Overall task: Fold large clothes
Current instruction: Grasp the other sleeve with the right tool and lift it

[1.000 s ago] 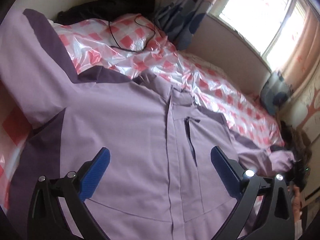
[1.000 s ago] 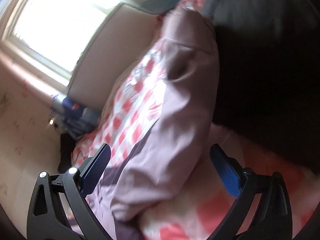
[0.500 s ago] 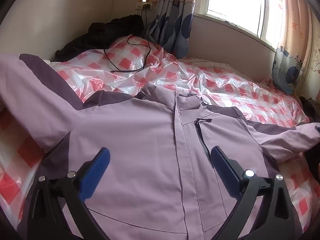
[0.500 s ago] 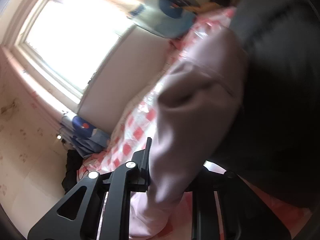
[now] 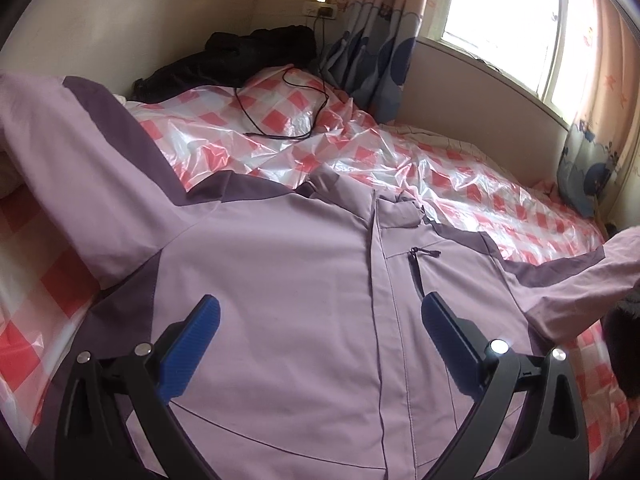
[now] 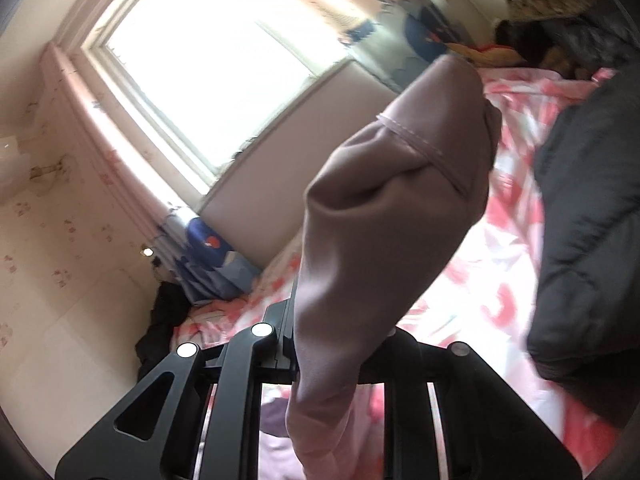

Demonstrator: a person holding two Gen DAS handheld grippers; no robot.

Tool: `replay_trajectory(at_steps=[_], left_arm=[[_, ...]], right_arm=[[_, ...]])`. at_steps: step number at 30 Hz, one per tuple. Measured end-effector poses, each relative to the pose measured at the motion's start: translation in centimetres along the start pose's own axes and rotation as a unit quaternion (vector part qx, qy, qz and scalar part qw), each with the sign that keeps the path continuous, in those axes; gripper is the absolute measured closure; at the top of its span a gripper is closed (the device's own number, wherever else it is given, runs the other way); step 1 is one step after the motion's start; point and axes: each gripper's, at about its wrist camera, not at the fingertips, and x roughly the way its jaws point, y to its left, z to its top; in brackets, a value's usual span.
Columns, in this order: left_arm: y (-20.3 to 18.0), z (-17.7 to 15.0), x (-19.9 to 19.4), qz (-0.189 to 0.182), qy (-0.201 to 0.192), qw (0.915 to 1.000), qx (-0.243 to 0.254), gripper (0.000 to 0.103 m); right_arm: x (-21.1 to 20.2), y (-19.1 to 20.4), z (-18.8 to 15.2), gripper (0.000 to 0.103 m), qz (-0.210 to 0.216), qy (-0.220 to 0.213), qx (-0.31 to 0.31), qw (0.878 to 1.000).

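A large lilac jacket [image 5: 280, 280] with dark purple panels lies front up and spread flat on the bed. My left gripper [image 5: 320, 320] is open and empty, hovering just above the jacket's chest near the zip. My right gripper [image 6: 332, 344] is shut on the jacket's right sleeve [image 6: 384, 216] and holds its cuff end lifted off the bed. That raised sleeve also shows in the left wrist view [image 5: 592, 276] at the right edge. The other sleeve [image 5: 72, 160] stretches out to the far left.
The bed is covered by a red-and-white checked plastic sheet [image 5: 400, 160]. A black cable [image 5: 280, 120] and dark clothes [image 5: 240, 56] lie at its head. A window [image 5: 500, 20] with curtains is on the far side. A dark bulky garment [image 6: 588, 220] lies right of the sleeve.
My right gripper has shut on the sleeve and lifted it off the bed. My left gripper stays open while its view levelled out over the jacket.
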Motion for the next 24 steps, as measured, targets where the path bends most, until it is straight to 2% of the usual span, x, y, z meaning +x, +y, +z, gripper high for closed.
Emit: replay_trajectory(at_steps=[5, 11, 13, 17, 24], left_arm=[[1.6, 0.4, 0.4, 0.010, 0.005, 0.9997, -0.020, 0.007], [5.9, 1.7, 0.2, 0.041, -0.008, 0.9949, -0.092, 0.007], [7.9, 2.0, -0.2, 0.061, -0.018, 0.9901, -0.125, 0.007], [10.9, 2.6, -1.0, 0.078, -0.033, 0.9802, -0.179, 0.007], [13.5, 3.2, -2.3, 0.099, -0.059, 0.9682, -0.222, 0.007]], right_arm=[[1.9, 6.8, 0.1, 0.086, 0.044, 0.006, -0.034, 0.998], [4.5, 16.1, -2.4, 0.086, 0.100, 0.030, -0.073, 0.992], [5.7, 19.1, -3.8, 0.086, 0.117, 0.041, -0.084, 0.989], [7.9, 24.4, -7.4, 0.086, 0.149, 0.067, -0.104, 0.981], [11.3, 31.2, -15.4, 0.086, 0.186, 0.114, -0.147, 0.965]])
